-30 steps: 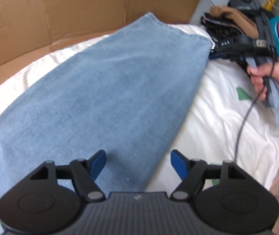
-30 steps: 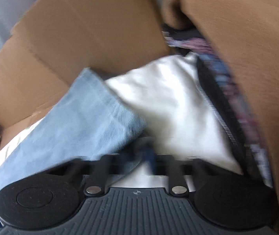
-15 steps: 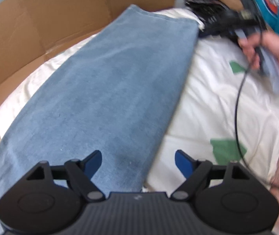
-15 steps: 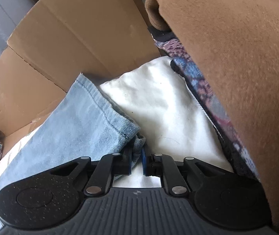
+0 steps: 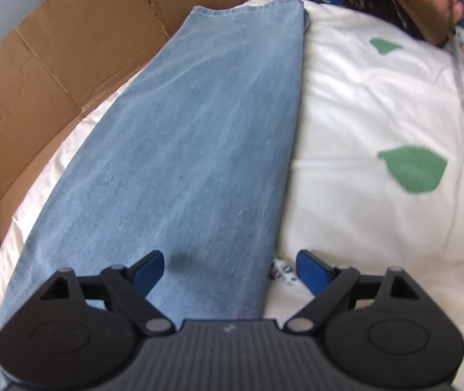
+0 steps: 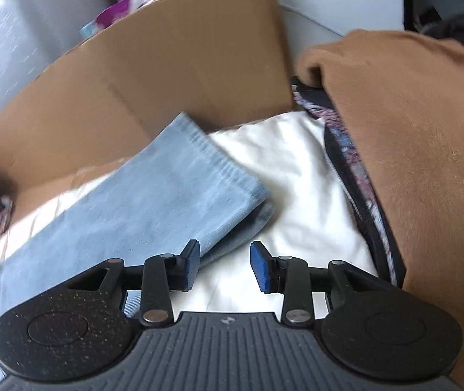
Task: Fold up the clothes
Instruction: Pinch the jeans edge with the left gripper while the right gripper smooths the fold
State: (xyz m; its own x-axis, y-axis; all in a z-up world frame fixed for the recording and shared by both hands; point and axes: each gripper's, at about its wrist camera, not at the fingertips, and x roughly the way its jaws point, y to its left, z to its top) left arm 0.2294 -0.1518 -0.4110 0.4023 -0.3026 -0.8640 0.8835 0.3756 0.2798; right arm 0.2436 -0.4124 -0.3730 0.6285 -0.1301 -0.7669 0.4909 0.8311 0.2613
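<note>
Both tools hold nothing. Left gripper [image 5: 230,268], jaws just spread wide, hovers over the jeans [image 5: 199,137] lying ahead of it. Right gripper [image 6: 223,265], jaws just parted halfway, has the jeans hem [image 6: 218,169] just ahead, left pad [image 6: 192,260] beside the denim.

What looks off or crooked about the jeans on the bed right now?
At the hem end of the jeans, the lower layer pokes out past the top layer at the corner nearest the right hand-held gripper, so the edges aren't flush. Otherwise they lie flat.

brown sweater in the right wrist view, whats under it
The brown sweater lies on a dark patterned garment; only that garment's edge shows, atop the white sheet. Anything deeper in the stack is covered.
</note>
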